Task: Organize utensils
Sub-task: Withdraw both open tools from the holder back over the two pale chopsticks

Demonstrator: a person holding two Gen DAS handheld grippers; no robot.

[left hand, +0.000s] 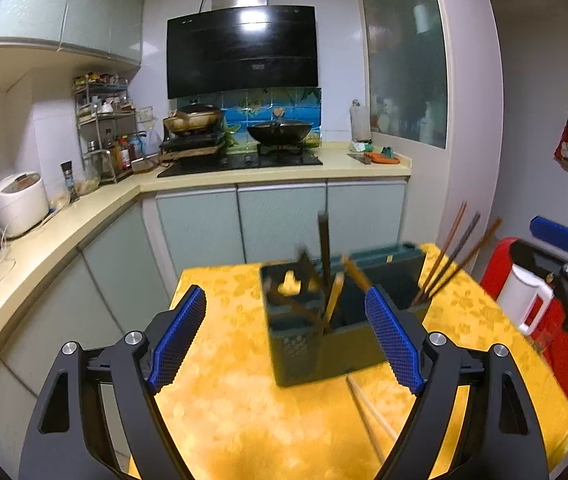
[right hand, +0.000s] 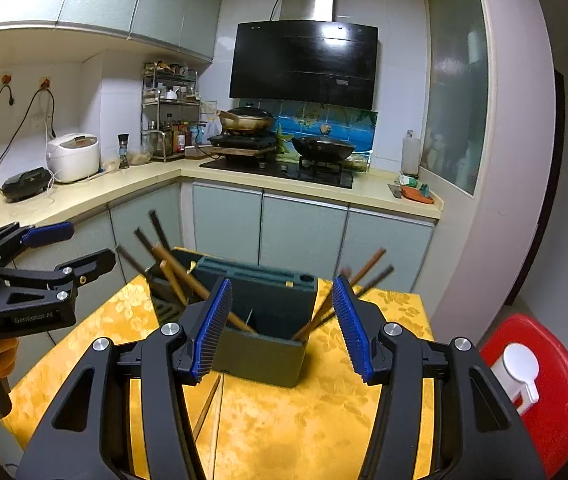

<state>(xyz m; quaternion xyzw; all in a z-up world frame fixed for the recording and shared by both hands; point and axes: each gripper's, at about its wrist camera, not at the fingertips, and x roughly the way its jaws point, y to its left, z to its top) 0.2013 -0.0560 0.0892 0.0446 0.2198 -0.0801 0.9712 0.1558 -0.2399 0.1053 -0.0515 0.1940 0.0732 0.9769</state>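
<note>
Hovering with jaws spread and empty, the left gripper [left hand: 286,336] and right gripper [right hand: 282,326] face the dark green utensil holder [right hand: 268,336] on the yellow tablecloth [right hand: 304,432]; most chopsticks [right hand: 364,276] lean inside it, while a loose pair [left hand: 372,420] lies on the cloth just before it. Blur hides detail, but nudging the seemingly light holder could tip it; a flat pinch may slip.

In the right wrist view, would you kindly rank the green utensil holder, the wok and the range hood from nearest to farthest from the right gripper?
1. Green utensil holder, on the yellow table, just ahead of the right gripper.
2. Wok, on the stove across the kitchen.
3. Range hood, on the wall above the wok.
</note>
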